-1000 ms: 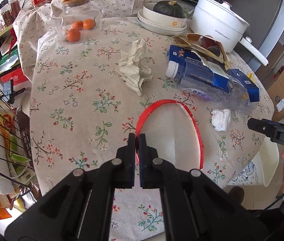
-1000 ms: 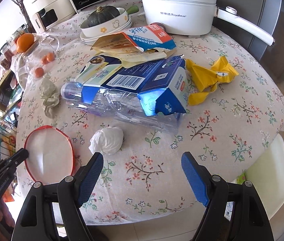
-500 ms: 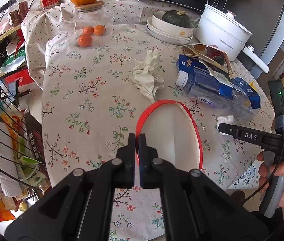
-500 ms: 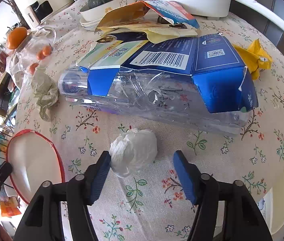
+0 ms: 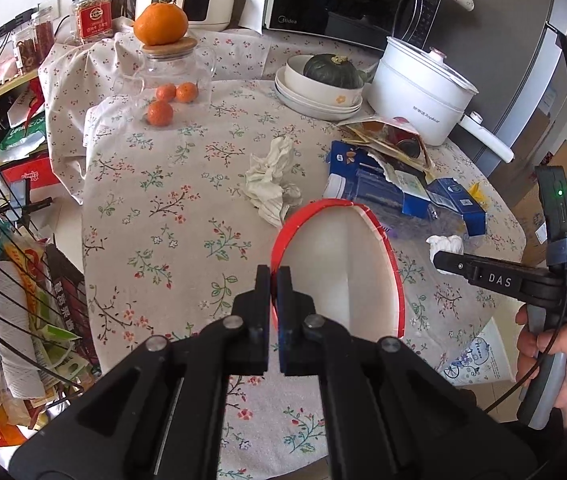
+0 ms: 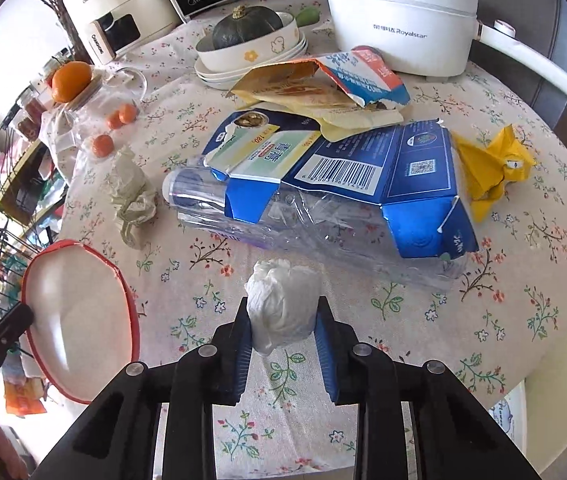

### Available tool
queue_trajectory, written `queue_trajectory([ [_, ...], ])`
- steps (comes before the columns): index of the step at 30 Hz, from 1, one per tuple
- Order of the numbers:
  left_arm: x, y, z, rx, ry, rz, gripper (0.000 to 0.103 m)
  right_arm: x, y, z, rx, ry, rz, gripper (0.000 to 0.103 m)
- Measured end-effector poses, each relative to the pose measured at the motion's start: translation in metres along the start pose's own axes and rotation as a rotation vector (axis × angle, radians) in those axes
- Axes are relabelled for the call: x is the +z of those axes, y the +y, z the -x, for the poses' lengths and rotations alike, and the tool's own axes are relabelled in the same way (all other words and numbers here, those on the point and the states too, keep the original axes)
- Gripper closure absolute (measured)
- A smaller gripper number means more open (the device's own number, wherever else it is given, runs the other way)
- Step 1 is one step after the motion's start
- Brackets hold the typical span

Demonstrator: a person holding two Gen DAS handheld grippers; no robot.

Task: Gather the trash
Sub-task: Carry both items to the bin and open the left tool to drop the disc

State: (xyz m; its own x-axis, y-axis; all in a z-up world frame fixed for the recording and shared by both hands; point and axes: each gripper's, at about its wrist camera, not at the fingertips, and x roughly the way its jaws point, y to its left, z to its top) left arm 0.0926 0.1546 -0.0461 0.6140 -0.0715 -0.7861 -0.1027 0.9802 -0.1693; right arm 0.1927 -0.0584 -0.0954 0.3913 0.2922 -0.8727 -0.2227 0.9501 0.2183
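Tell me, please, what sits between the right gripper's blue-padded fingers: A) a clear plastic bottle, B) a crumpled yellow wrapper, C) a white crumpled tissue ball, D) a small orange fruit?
C: the white crumpled tissue ball sits between the closing jaws of the right gripper.

White crumpled paper ball (image 6: pixel 283 304) is sitting low centre in my right view, on the floral cloth, my jaws closing on it with both pads against its sides. Red-rimmed paper plate (image 5: pixel 339 264) is hanging mid-frame in my left view, tilted, rim pinched in my left jaws. Crushed clear bottle (image 6: pixel 307 216) is lying on its side across the centre of my right view, under a torn blue carton (image 6: pixel 367 164). Greyish crumpled tissue (image 6: pixel 131 192) is lying left of the bottle's cap end. Yellow wrapper (image 6: pixel 491 168) is sitting at right, crumpled.
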Motion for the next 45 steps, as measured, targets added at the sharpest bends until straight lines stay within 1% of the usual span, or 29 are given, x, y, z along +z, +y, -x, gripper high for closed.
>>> queue_trajectory([
  [6,0.002,-0.023,0.005,-0.032,-0.023,-0.032,0.100,-0.006,-0.023,0.035,0.004,-0.044,-0.003,0.073],
  [13,0.004,-0.057,0.005,-0.076,-0.030,-0.079,0.100,-0.011,-0.064,0.070,-0.010,-0.086,-0.044,0.073],
  [23,0.005,-0.119,0.001,-0.147,-0.038,-0.169,0.100,-0.025,-0.119,0.105,-0.048,-0.119,-0.084,0.073],
  [28,0.005,-0.156,-0.006,-0.186,-0.031,-0.220,0.100,-0.034,-0.149,0.114,-0.076,-0.119,-0.118,0.073],
  [36,-0.002,-0.225,-0.019,-0.254,-0.012,-0.305,0.100,-0.053,-0.203,0.129,-0.119,-0.125,-0.177,0.073],
  [42,-0.016,-0.279,-0.036,-0.293,0.018,-0.377,0.099,-0.072,-0.249,0.143,-0.152,-0.129,-0.244,0.073],
  [45,-0.029,-0.307,-0.046,-0.311,0.033,-0.417,0.099,-0.082,-0.273,0.147,-0.177,-0.122,-0.274,0.073],
])
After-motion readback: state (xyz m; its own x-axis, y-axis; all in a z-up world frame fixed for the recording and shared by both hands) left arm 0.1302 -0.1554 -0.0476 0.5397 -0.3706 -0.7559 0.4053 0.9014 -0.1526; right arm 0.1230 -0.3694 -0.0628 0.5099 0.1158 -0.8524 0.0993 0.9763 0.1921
